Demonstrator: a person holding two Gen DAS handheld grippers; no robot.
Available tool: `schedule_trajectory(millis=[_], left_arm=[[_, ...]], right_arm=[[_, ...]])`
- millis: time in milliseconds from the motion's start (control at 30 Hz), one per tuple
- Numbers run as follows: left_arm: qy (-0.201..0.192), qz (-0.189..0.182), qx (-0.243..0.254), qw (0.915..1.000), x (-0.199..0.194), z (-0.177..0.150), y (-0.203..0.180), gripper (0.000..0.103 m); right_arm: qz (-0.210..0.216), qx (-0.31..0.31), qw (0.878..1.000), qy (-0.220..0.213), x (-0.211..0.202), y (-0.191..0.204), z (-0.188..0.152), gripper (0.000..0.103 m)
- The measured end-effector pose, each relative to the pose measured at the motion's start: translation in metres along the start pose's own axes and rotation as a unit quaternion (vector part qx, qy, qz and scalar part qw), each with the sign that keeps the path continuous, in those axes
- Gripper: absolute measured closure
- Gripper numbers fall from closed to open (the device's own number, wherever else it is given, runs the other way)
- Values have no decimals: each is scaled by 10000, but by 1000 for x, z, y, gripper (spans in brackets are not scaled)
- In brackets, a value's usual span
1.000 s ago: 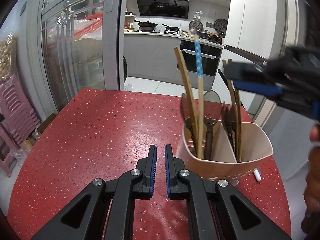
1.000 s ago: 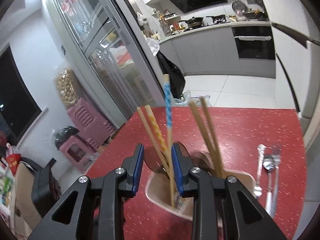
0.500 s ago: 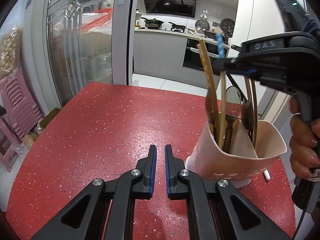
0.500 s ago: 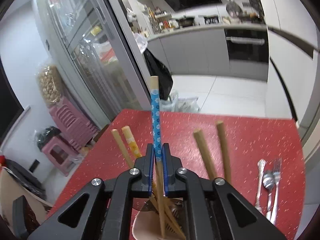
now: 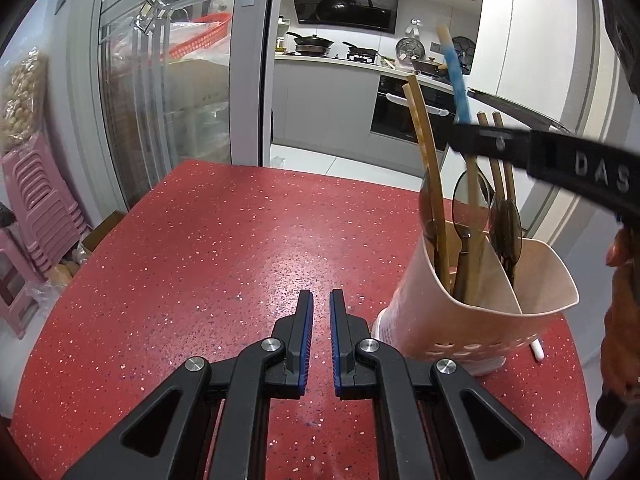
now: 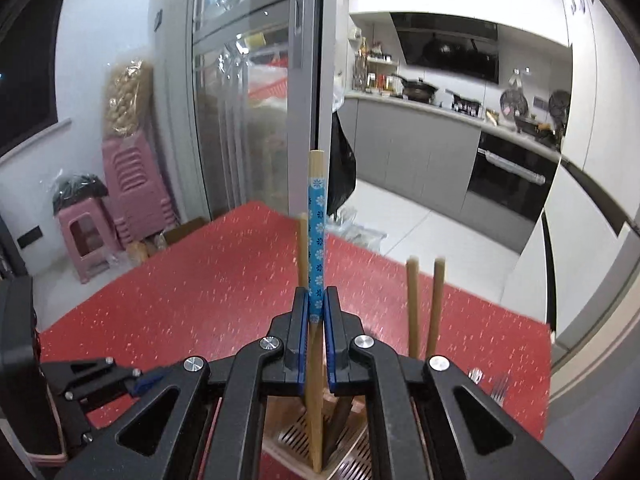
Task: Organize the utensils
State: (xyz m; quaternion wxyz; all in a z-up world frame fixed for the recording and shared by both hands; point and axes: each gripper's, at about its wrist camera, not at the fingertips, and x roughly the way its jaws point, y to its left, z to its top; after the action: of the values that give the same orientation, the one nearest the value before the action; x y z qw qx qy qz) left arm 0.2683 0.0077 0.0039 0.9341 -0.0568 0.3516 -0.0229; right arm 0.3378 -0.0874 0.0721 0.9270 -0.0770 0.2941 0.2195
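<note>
A beige two-compartment utensil holder point(image 5: 472, 312) stands on the red speckled table point(image 5: 208, 248) at the right. It holds wooden chopsticks point(image 5: 430, 176) and dark spoons point(image 5: 506, 228). My right gripper point(image 6: 316, 308) is shut on a blue-patterned chopstick point(image 6: 317, 232), upright, its lower end inside the holder point(image 6: 352, 452). The same chopstick point(image 5: 454, 76) and the right gripper point(image 5: 459, 136) show in the left wrist view above the holder. My left gripper point(image 5: 321, 304) is empty, jaws nearly shut, low over the table just left of the holder.
A metal spoon and fork point(image 6: 496, 388) lie on the table beyond the holder in the right wrist view. A small white object point(image 5: 537, 350) lies behind the holder. Pink stools point(image 5: 28, 216) and a glass sliding door point(image 5: 168, 92) stand beyond the table's left edge.
My right gripper closed on the blue-patterned chopstick and now holds it upright, lifted a little in the holder. The left gripper stayed in place.
</note>
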Motion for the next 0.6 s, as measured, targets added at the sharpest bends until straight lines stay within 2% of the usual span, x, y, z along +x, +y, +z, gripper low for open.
schedule_trajectory(millis=[33, 67, 100, 200, 367, 433, 600], left_arm=[[4, 0, -4, 10000, 0, 0, 0, 71], [11, 1, -5, 10000, -1, 0, 0, 52], [30, 17, -16, 10000, -1, 0, 0, 0], [-178, 83, -7, 9998, -8, -2, 0, 0], [-248, 29, 66, 9997, -12, -5, -3, 0], [-237, 14, 51, 9997, -14, -8, -4, 0], [-277, 67, 29, 9996, -26, -14, -7, 0]], right_arm=[[30, 62, 10000, 56, -1, -1, -1, 89], [61, 149, 9998, 96, -3, -3, -1, 81], [89, 274, 9995, 110, -7, -6, -4, 71], [42, 507, 9986, 108, -20, -13, -14, 65], [-233, 944, 9952, 142, -45, -26, -38, 65], [-422, 1122, 9927, 96, -58, -31, -50, 60], [-982, 1333, 9862, -83, -88, -37, -73, 26]])
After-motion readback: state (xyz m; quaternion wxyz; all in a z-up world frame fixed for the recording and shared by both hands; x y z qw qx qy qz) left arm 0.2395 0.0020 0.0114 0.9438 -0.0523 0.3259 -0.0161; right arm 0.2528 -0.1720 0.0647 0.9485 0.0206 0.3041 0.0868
